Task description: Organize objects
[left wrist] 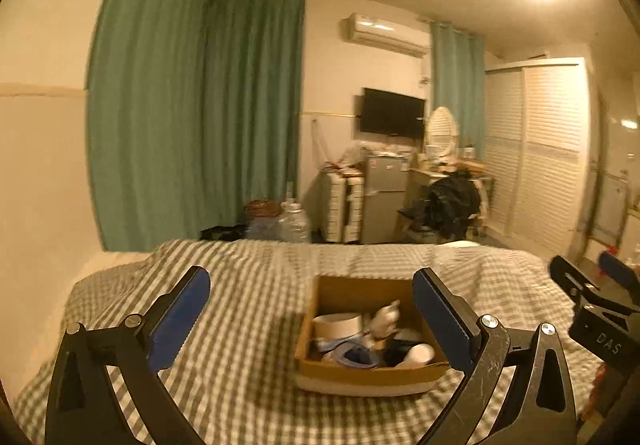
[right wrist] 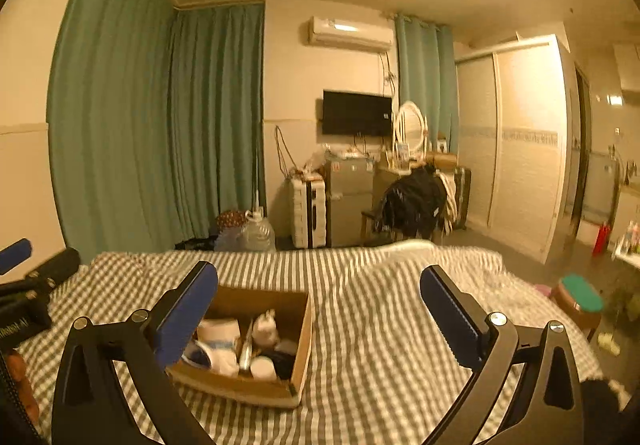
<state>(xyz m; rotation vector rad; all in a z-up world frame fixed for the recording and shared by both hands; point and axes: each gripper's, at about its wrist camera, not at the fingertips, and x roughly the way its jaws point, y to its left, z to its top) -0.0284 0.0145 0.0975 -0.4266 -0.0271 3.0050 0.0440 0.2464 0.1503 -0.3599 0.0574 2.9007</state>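
An open cardboard box (left wrist: 340,291) sits on the grey-and-white checked bed cover (left wrist: 248,309). It holds several small things: a white cup (left wrist: 338,325), a small pale toy figure (left wrist: 386,319), blue and dark items. My left gripper (left wrist: 312,317) is open and empty, held above the bed with the box between its blue pads. My right gripper (right wrist: 320,317) is open and empty; the box (right wrist: 260,299) lies by its left finger (right wrist: 188,313), with the toy figure (right wrist: 266,325) inside. The right gripper also shows at the left wrist view's right edge (left wrist: 592,285).
Beyond the bed's far edge are green curtains (right wrist: 160,125), water jugs (right wrist: 256,233), a white suitcase (right wrist: 308,209), a small fridge (right wrist: 348,197), a chair with dark clothes (right wrist: 416,201) and a white wardrobe (right wrist: 520,145). A low stool (right wrist: 580,297) stands right of the bed.
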